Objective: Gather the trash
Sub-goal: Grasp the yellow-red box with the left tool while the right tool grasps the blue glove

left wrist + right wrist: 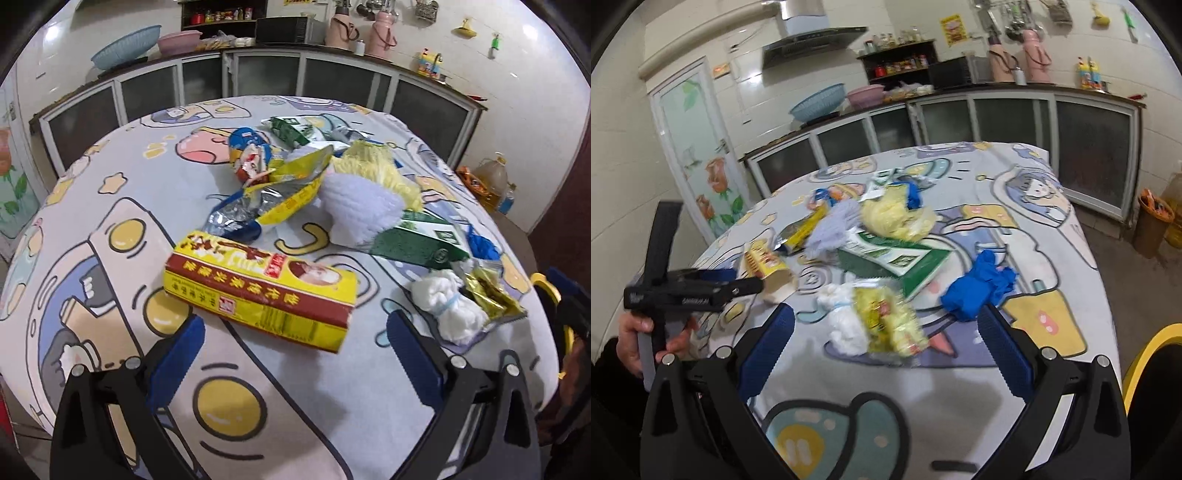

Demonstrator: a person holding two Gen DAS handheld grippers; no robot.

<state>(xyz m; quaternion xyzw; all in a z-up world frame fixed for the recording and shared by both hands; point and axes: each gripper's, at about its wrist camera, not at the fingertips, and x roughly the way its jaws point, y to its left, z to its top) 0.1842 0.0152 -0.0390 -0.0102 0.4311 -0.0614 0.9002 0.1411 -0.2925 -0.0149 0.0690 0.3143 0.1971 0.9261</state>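
Trash lies scattered on a cartoon-print tablecloth (110,206). A yellow and red carton (262,295) lies just ahead of my open, empty left gripper (295,332). Beyond it lie foil snack bags (266,199), a white and yellow fluffy cloth (362,195) and a green carton (417,240). A white tissue wad (447,306) and a gold wrapper (487,291) lie to the right. My right gripper (886,321) is open and empty above the tissue wad (842,317) and a yellow wrapper (890,317). A crumpled blue glove (979,288) lies by its right finger.
The left gripper's body (687,288), held in a hand, shows at the left of the right wrist view. Kitchen cabinets (258,74) stand behind the table. A brown bin (1152,225) and an oil jug (491,181) stand on the floor at right. A yellow rim (1145,354) shows at lower right.
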